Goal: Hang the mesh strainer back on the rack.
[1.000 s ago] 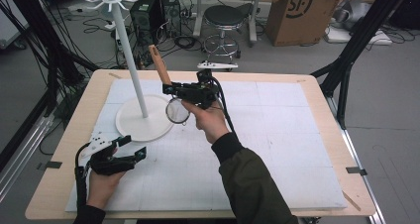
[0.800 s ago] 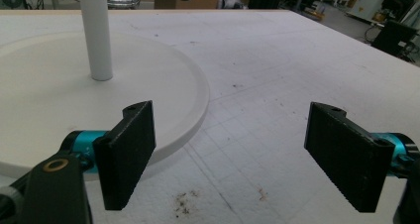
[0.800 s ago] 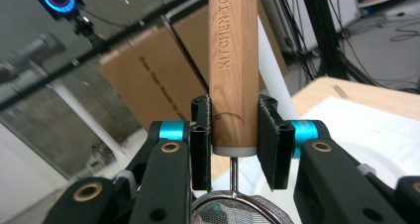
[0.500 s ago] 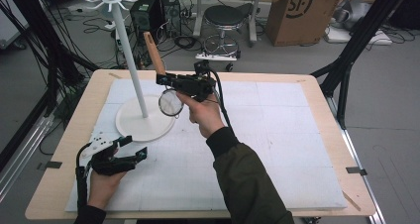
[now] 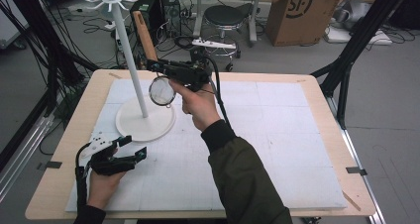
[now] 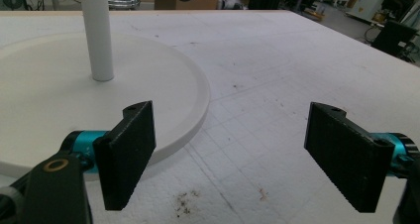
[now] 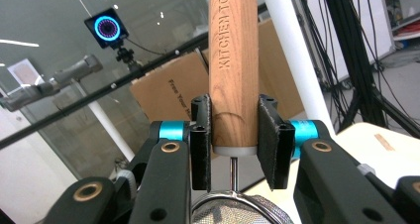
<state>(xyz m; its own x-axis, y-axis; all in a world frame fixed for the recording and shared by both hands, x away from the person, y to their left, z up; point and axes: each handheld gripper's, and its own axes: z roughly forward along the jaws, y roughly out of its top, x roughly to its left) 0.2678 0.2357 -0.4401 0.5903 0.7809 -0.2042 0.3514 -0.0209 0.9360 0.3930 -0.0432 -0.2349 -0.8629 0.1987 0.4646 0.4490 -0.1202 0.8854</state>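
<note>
Light wooden table (image 5: 317, 85) topped with a white gridded foam mat (image 5: 277, 135); lab floor behind with cables, a black stool (image 5: 225, 17) and a cardboard box (image 5: 297, 11) printed "SF". A white hook stand (image 5: 130, 55) rises from its round base (image 5: 148, 125). The right gripper (image 5: 159, 68) is clamped on the wooden handle, engraved "KITCHEN TOO…", of a mesh strainer (image 5: 162, 91). The strainer is held aloft beside the pole, long axis near vertical, handle up, mesh down. The left gripper (image 5: 130, 149) rests on the mat, jaws apart, nothing between them.
</note>
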